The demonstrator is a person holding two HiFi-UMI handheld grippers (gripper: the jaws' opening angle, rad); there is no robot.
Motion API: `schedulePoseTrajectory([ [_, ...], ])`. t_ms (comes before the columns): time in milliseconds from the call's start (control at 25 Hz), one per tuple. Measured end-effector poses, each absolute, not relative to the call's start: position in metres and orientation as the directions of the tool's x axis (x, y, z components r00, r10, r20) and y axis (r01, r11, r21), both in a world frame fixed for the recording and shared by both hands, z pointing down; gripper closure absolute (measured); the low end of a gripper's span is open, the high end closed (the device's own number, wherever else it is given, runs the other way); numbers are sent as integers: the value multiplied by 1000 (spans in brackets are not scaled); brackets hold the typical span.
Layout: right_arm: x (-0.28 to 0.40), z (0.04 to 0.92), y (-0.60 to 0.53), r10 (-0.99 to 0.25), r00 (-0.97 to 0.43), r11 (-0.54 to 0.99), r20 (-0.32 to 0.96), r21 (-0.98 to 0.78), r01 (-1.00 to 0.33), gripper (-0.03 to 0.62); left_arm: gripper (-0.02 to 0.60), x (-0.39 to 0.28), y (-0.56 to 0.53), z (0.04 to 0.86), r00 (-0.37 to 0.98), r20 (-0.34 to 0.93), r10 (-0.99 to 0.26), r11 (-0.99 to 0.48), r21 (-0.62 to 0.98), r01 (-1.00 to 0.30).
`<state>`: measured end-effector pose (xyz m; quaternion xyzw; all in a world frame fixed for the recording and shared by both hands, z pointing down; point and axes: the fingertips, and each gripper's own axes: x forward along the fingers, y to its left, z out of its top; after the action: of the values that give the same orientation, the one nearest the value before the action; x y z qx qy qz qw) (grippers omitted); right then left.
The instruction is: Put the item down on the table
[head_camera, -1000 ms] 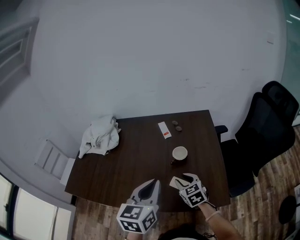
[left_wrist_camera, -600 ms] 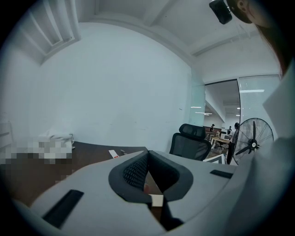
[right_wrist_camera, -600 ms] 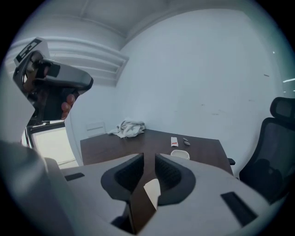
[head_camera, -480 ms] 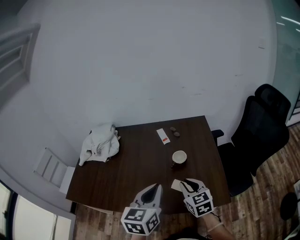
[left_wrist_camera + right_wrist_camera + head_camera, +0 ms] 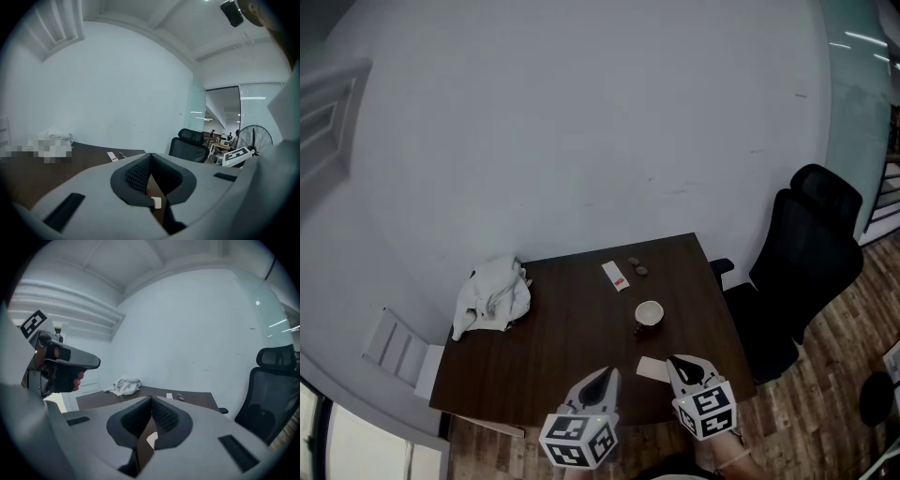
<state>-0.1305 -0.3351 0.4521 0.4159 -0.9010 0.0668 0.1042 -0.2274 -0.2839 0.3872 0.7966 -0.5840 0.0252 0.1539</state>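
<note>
A pale flat card (image 5: 652,368) lies on the dark wooden table (image 5: 562,328) near its front edge. My right gripper (image 5: 677,360) hovers just right of the card with its jaws shut and nothing between them; in the right gripper view (image 5: 151,403) the pads meet, and a pale patch shows below them. My left gripper (image 5: 604,374) hangs over the front edge, left of the card, also shut and holding nothing (image 5: 150,161).
A white cup (image 5: 649,313) stands mid-table beyond the card. Farther back lie a white packet with a red mark (image 5: 616,276) and two small brown pieces (image 5: 637,267). A crumpled white cloth (image 5: 492,295) sits at the far left. A black office chair (image 5: 806,253) stands to the right.
The right gripper's jaws have gone from open to shut and have drawn slightly right of the card, which stays on the table. The head view has shifted.
</note>
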Motion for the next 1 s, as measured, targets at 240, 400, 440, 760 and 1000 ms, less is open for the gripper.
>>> schedulePoseTrajectory([
  [240, -115, 434, -317, -765, -612, 622, 199, -17, -783, 583, 563, -214, -274, 386, 339, 218, -915, -294, 215, -932],
  [400, -105, 424, -309, -775, -605, 612, 181, -25, -791, 585, 563, -206, -269, 384, 353, 216, -910, -309, 214, -927],
  [440, -102, 422, -308, -778, -603, 609, 178, -24, -793, 585, 563, -204, -269, 384, 355, 216, -909, -312, 212, -926],
  [760, -88, 408, -305, -804, -577, 581, 140, -19, -814, 585, 563, -196, -268, 384, 361, 218, -907, -321, 197, -926],
  [1000, -80, 403, -308, -816, -565, 566, 124, -35, -824, 585, 563, -196, -269, 384, 350, 226, -909, -312, 186, -932],
])
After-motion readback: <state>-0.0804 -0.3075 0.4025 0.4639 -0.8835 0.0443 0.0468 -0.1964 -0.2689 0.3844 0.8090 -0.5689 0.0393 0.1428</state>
